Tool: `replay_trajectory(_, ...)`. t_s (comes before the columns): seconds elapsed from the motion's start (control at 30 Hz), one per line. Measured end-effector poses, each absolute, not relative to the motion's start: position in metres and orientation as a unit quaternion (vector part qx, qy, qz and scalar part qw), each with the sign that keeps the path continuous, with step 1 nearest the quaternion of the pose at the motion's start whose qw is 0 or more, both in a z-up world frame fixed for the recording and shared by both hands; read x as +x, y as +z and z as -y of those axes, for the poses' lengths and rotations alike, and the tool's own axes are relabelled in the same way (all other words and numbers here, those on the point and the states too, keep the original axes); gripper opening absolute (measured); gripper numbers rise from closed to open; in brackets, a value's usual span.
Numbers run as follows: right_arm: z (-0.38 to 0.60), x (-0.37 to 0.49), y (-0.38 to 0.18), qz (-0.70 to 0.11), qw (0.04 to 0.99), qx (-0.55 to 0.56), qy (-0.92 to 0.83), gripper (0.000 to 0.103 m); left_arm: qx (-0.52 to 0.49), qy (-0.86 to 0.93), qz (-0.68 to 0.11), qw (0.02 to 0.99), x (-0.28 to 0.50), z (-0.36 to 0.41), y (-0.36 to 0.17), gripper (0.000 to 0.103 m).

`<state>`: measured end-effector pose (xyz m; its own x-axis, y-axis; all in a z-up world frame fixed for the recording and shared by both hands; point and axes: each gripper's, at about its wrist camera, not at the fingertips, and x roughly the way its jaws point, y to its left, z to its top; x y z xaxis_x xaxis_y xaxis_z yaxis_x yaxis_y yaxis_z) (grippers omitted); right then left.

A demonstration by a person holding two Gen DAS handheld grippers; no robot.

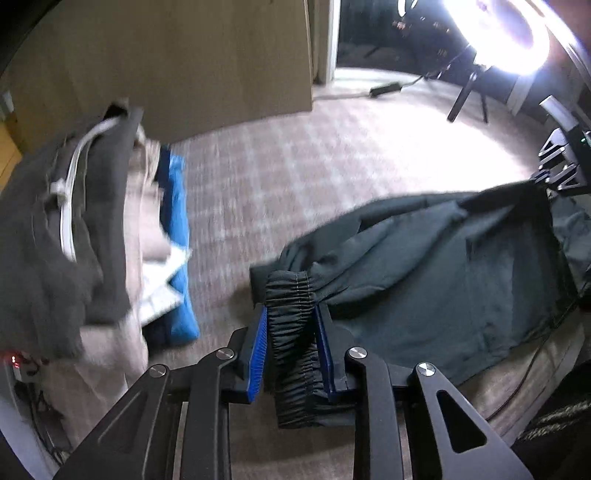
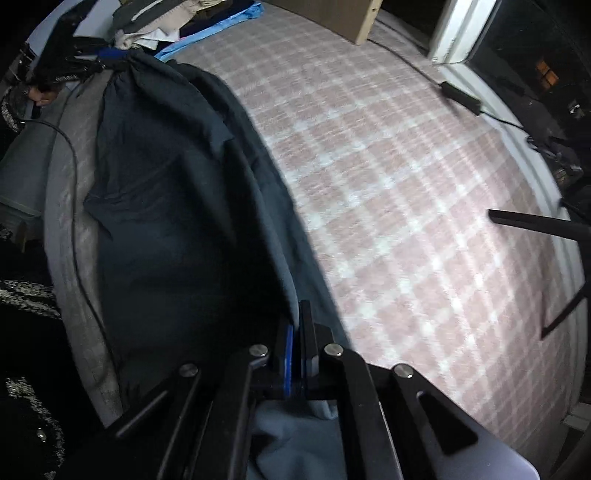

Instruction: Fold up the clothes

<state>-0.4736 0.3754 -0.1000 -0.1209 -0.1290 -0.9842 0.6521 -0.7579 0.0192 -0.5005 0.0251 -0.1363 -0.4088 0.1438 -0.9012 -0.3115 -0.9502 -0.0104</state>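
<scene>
Dim room, ring light (image 1: 495,29) glaring top right — motion blur, fisheye-bent dark edges.

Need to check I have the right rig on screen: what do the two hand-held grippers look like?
Both match. The left hand-held gripper and the right hand-held gripper are black, with flat linkage bars joined by round silver pivot pins and long cut-out slots in the outer bars. Their fingers carry bright blue ribbed pads. No markings are readable. No cable on the grippers themselves shows.
</scene>
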Motion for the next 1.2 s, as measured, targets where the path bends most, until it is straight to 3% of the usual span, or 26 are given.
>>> replay_trajectory(0.27,-0.371,-0.510,-0.141,-0.223,0.242,0.630,-0.704,0.002,-0.585,0.799,-0.077,0.119,-0.543,-0.020,-0.191,0.029)
replay_trajectory(0.4,-0.362,-0.508,-0.156,-0.247,0.246,0.640,-0.685,0.003,-0.573,0.808,-0.053,0.125,-0.540,-0.006,-0.178,0.046)
replay_trajectory(0.73,-0.364,-0.493,-0.158,-0.248,0.239,0.648,-0.679,0.003,-0.581,0.794,-0.110,0.140,-0.548,-0.034,-0.206,0.048)
replay_trajectory(1.03,-0.411,-0.411,-0.172,-0.243,0.231,0.645,-0.686,0.003,-0.564,0.811,-0.088,0.127,-0.539,-0.037,-0.199,0.020)
replay_trajectory(1.1,-0.404,-0.396,-0.169,-0.244,0.226,0.644,-0.690,0.003,-0.558,0.816,-0.077,0.130,-0.533,-0.034,-0.189,0.010)
replay_trajectory(1.2,-0.390,-0.373,-0.160,-0.238,0.218,0.640,-0.697,0.004,-0.546,0.824,-0.062,0.135,-0.523,-0.028,-0.173,0.009)
